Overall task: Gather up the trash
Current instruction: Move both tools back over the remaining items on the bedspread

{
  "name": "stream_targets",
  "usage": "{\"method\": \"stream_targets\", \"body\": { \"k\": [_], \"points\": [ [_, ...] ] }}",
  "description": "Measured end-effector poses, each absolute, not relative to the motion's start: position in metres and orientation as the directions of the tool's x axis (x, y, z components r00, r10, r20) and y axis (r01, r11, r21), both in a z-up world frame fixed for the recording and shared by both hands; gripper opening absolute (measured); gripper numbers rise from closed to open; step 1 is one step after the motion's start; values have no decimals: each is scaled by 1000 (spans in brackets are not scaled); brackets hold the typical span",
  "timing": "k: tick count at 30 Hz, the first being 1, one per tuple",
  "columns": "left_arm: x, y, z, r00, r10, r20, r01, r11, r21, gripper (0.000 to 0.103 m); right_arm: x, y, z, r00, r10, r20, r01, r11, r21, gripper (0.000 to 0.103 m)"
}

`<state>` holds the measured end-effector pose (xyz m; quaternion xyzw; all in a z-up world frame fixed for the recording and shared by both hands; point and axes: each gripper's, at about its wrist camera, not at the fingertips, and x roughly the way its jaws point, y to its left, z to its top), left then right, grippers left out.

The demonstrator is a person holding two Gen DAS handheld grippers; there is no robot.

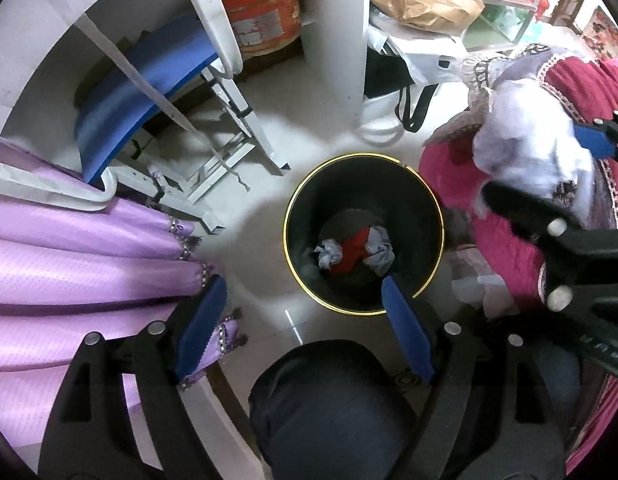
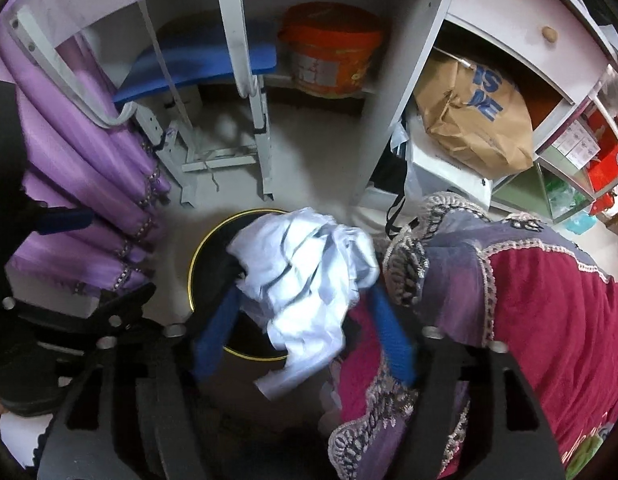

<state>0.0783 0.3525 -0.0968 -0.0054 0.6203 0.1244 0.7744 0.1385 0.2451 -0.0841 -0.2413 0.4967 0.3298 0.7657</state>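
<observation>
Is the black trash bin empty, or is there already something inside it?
Not empty: the black bin stands upright and holds crumpled white paper and a red scrap at its bottom.

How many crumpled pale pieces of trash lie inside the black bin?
2: one crumpled pale piece left of the red scrap, another pale piece to its right, in the black bin. More may lie hidden beneath.

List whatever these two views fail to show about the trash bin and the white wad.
- Trash bin, right wrist view: the white wad covers its far side and its contents.
- Bin floor, left wrist view: dark; only crumpled scraps show.
- Right tool: the wad fills the gap between its fingers, so pad contact is hidden.
- Wad, left wrist view: motion-blurred, so what it is made of stays unclear.
- Left tool: open, empty.
</observation>
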Motion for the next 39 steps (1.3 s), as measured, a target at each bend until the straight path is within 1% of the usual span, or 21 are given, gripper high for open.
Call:
{"method": "stream_targets", "body": {
  "k": [2, 3, 19, 32, 39],
  "points": [
    [78, 352, -94, 206, 187, -960, -201, 969, 146, 79, 138, 246, -85, 291, 258, -921, -747, 663, -50, 72],
    [77, 352, -93, 209, 187, -960, -200, 969, 145, 79, 137, 246, -86, 286, 254, -924, -749, 661, -50, 76],
    [74, 316, -68, 265, 183, -947, -126, 980, 154, 81, 132, 207, -68, 327, 248, -912, -681, 731, -45, 76],
    [74, 248, -38, 334, 188, -924, 22, 978, 208, 82, 126, 133, -41, 393, 207, -896, -564, 823, -58, 76],
    [76, 206, -26, 367, 163, -916, 117, 969, 219, 82, 119, 88, -26, 427, 181, -886, -498, 865, -63, 76]
  ]
}}
